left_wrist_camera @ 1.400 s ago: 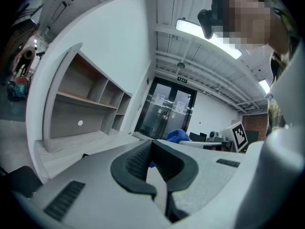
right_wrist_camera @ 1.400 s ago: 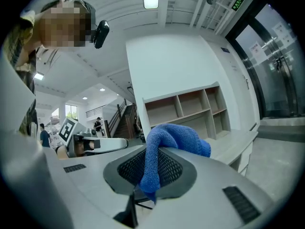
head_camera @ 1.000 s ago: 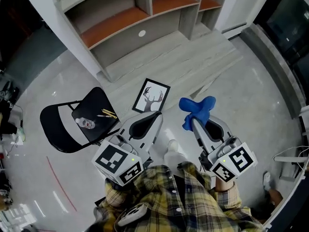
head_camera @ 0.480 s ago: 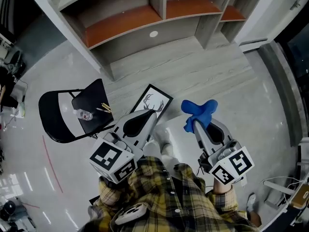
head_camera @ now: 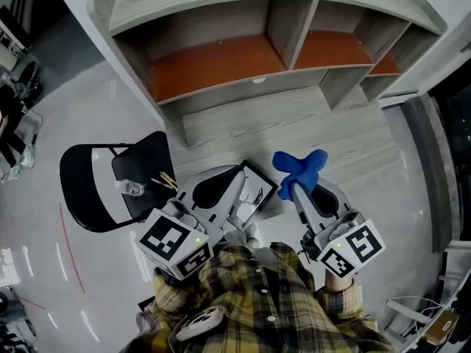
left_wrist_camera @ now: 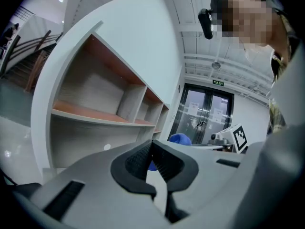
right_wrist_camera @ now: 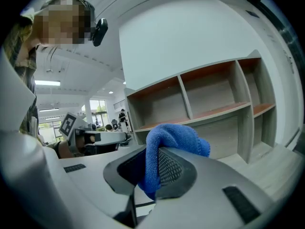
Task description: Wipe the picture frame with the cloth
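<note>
The right gripper point(head_camera: 294, 185) is clamped on a blue cloth point(head_camera: 298, 165). In the right gripper view a fold of the cloth point(right_wrist_camera: 170, 138) is pinched between the ribbed pads and bulges over the top of the jaws. The left gripper point(head_camera: 239, 173) has its jaws pressed together with nothing between them. (The speck of blue seen past its tips in the left gripper view is the cloth in the other hand.) From the head view both grippers reach forward side by side, held by a person in a yellow plaid shirt point(head_camera: 259, 309).

The picture frame point(head_camera: 260, 190) is on the pale floor just beneath and ahead of the left gripper. That gripper covers most of it, leaving one black-edged corner and some white print showing. Whether it lies flat or leans cannot be told. A black folding chair point(head_camera: 96, 190) stands just to its left with a small bottle point(head_camera: 133, 189) and some pencils point(head_camera: 166, 181) on the seat. Beyond the frame, a wood-grain platform point(head_camera: 309, 120) leads to an open shelf unit point(head_camera: 243, 57) with orange shelves.

The task looks to be at the approach stage: the cloth is in hand, but it hangs in the air to the right of the frame and does not touch it. The next move likely calls for lowering the cloth onto the frame's face. The left gripper would need to open if it is to steady an edge.
</note>
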### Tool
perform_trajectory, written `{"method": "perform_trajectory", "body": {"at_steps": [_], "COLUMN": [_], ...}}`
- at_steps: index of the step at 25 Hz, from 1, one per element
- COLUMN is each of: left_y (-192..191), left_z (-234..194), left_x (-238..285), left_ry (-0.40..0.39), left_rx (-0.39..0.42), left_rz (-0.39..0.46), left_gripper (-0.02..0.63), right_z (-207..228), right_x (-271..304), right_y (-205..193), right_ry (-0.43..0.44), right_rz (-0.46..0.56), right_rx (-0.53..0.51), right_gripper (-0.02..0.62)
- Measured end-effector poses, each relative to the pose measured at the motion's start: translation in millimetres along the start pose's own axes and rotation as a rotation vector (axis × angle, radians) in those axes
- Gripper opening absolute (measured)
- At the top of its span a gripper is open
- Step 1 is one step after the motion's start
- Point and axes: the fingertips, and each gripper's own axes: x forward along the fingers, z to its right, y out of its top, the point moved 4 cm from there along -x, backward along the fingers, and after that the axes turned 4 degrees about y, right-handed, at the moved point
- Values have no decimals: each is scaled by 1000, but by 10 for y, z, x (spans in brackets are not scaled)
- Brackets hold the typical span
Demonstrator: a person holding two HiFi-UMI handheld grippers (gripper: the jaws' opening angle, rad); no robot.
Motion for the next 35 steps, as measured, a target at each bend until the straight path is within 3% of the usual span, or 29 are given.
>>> {"method": "perform_trajectory", "body": {"at_steps": [6, 13, 18, 21, 27, 32, 35], "left_y": [66, -286, -891, -1245, -1928, -2464, -2678], "left_z": [-467, -792, -901, -906, -1050, -1123, -1189], "left_x": [14, -236, -304, -308, -290, -265, -240], "left_ry": [49, 211, 378, 435, 513, 544, 558], "left_rx": [-34, -123, -140, -191, -224, -228, -228], "left_rz": [6, -38, -189, -254, -384, -534, -585], "left_gripper": [6, 6, 6, 6, 14, 107, 126], "right_z": [67, 133, 219, 239, 280, 353, 385], "right_x": [581, 982, 1172, 1203, 1246, 1201, 1173], "right_y": [52, -144, -325, -436, -724, -958, -1090], "right_ry": [59, 182, 313, 380, 434, 455, 457], "right_rz": [-57, -197, -283, -330, -393, -452, -486], "right_rx": [-3, -9, -42, -52, -35, 1, 15], "right_gripper": [54, 54, 54, 54, 54, 54, 54]}}
